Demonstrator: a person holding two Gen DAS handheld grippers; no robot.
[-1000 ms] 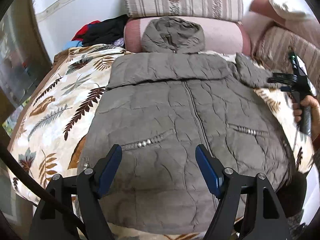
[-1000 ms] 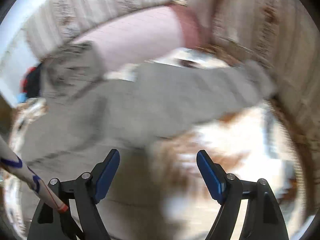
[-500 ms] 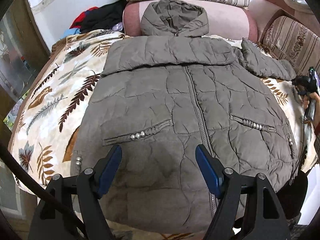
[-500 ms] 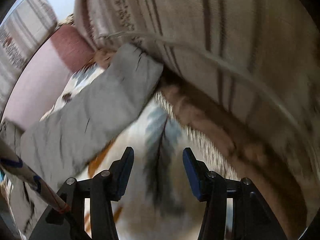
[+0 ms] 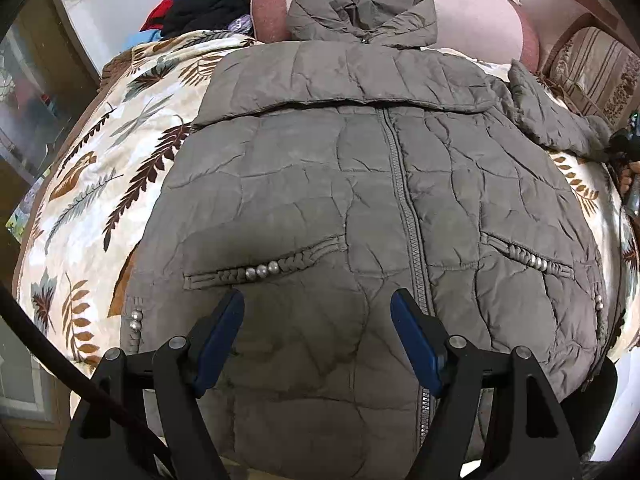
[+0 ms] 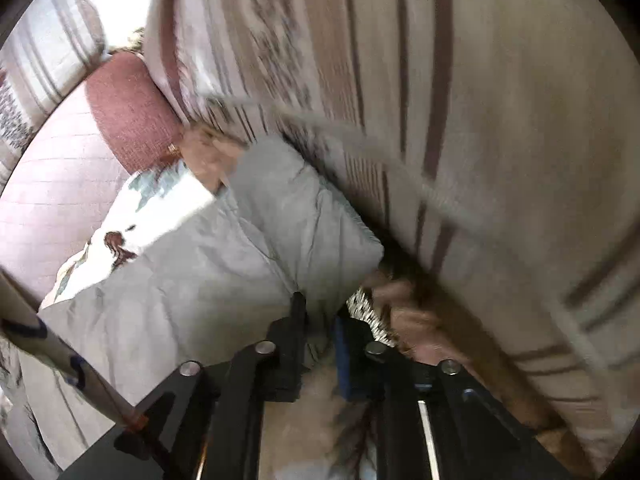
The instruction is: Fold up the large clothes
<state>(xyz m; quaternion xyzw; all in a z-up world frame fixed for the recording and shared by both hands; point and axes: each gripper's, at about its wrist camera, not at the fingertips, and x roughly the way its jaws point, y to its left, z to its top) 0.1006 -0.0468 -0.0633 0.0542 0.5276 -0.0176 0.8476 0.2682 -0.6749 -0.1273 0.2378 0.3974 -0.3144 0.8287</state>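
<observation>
Jacket (image 5: pixel 320 200) lies flat beneath open left jaws; right jaws are closing on its sleeve cuff (image 6: pixel 320 264).

Puffer coat (image 5: pixel 320 184): quilted grey-brown synthetic cloth, matt with a faint sheen, creased all over; metal-looking zipper (image 5: pixel 404 184) down the front; small glossy silver beads (image 5: pixel 262 270) on braided pocket trim. Blanket (image 5: pixel 100 184) beneath was soft plush cloth, printed with leaves, matt. Bolster (image 5: pixel 472 20) was pink quilted fabric. Striped cushion (image 6: pixel 480 100) was woven upholstery, slightly coarse. Left gripper (image 5: pixel 318 344): matt black plastic arms, smooth blue pads, shiny metal rivets. Coat sleeve (image 6: pixel 260 240) looked pale and smooth in the right wrist view.
</observation>
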